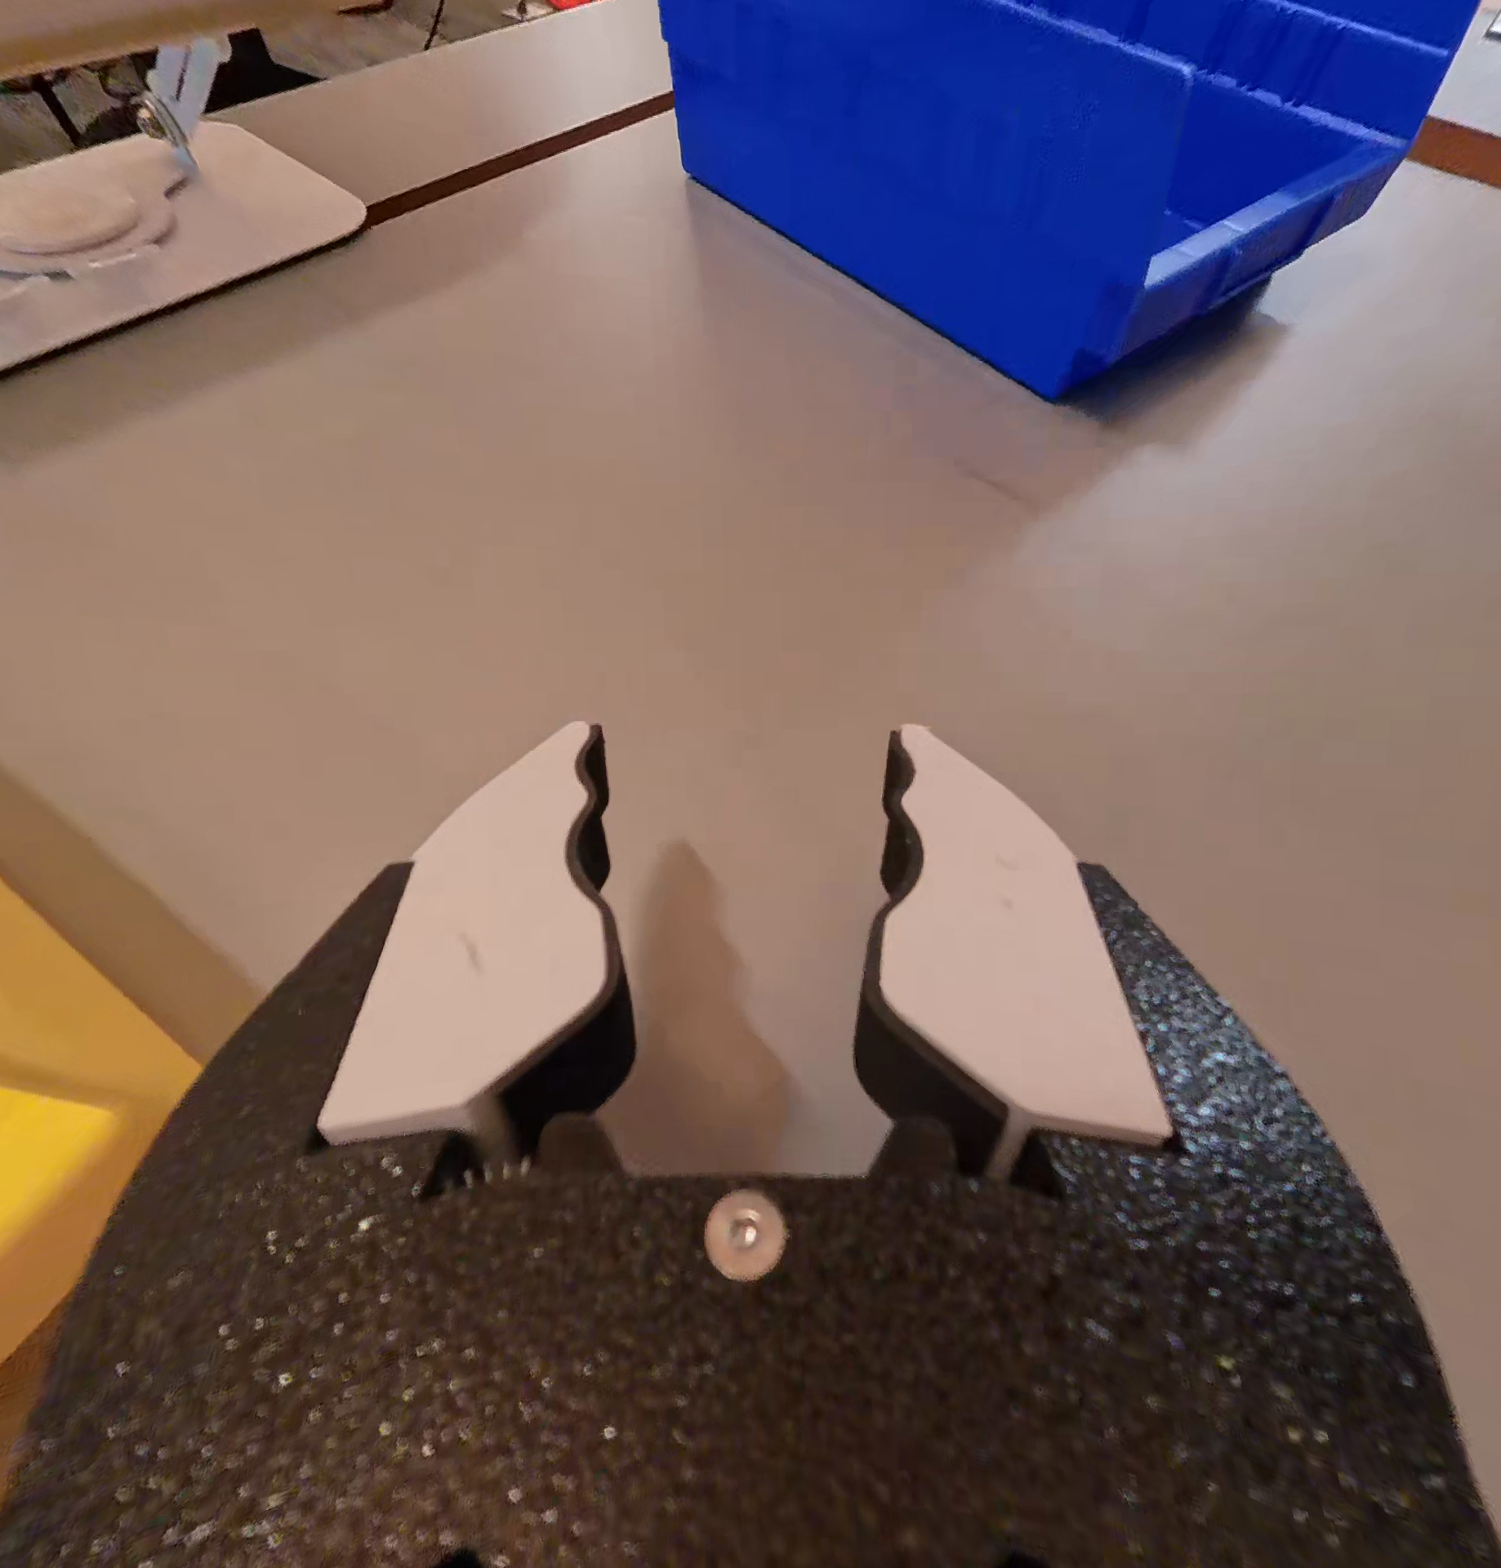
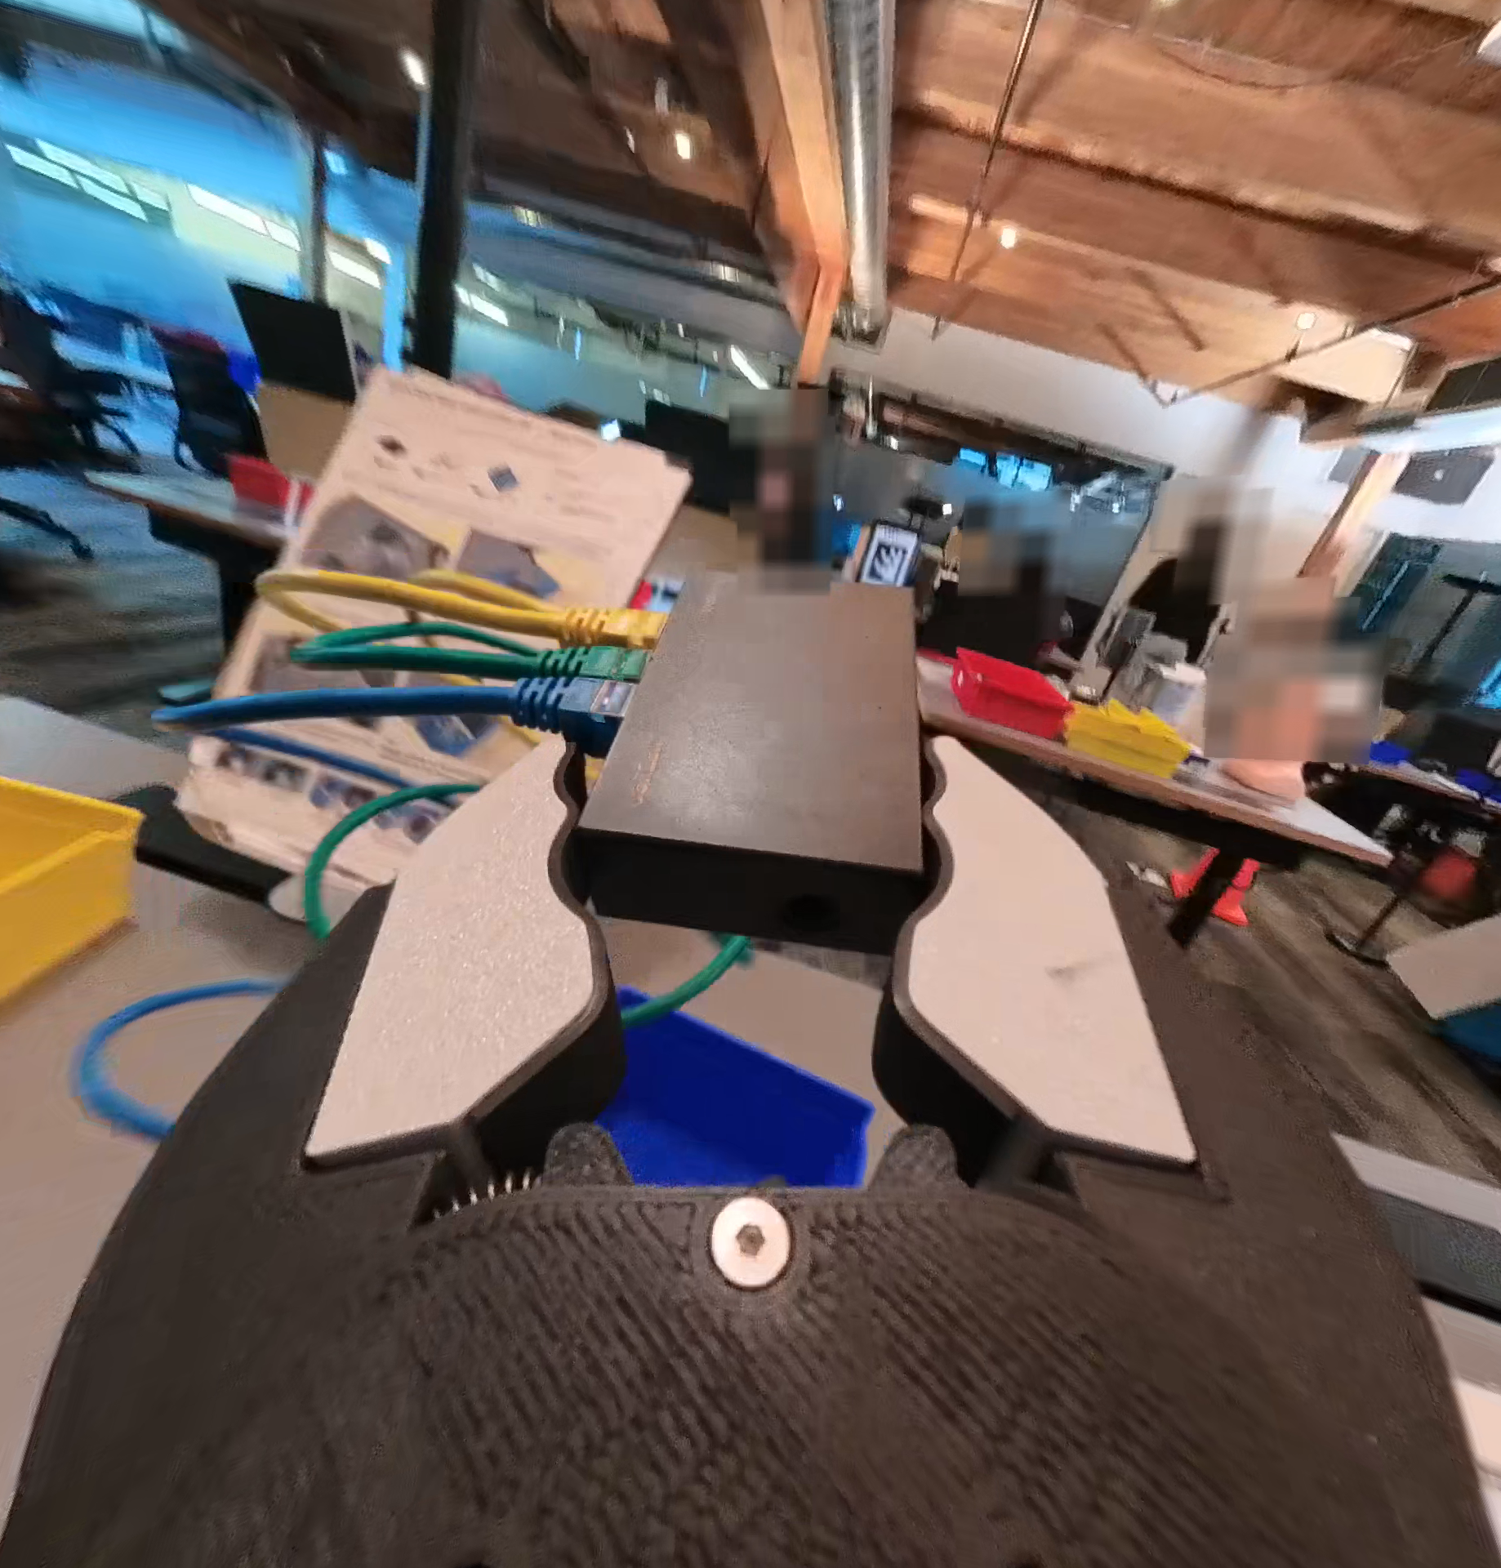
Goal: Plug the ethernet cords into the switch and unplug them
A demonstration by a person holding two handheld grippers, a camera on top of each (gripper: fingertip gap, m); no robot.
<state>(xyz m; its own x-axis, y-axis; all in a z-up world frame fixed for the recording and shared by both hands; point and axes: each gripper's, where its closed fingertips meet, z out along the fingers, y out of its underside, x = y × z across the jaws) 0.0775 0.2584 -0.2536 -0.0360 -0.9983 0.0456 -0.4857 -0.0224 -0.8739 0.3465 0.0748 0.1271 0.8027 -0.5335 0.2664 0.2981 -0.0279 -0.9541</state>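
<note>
The right gripper (image 2: 751,814) is clamped across the width of a flat black rectangular box, the ethernet switch (image 2: 764,730), and holds it lifted well above the grey tabletop (image 2: 17,1188), roughly level, above an open blue plastic bin (image 2: 730,1103). That grip on the two long sides probably serves to leave the port face on the switch's left side free and steady. Three cords sit in those ports side by side: a yellow ethernet cord (image 2: 594,626) farthest away, a green ethernet cord (image 2: 599,662) in the middle, and a blue ethernet cord (image 2: 560,702) nearest. Their slack loops down toward the table beside a yellow plastic tray (image 2: 34,882) and a propped printed sheet (image 2: 476,509). With all three seated, the plugging half looks done and unplugging remains. The left gripper (image 1: 745,747) hovers over bare table (image 1: 560,551) with its fingers apart and nothing between them, seemingly free to pull plugs. A large blue plastic bin (image 1: 942,170) stands ahead of it.
</note>
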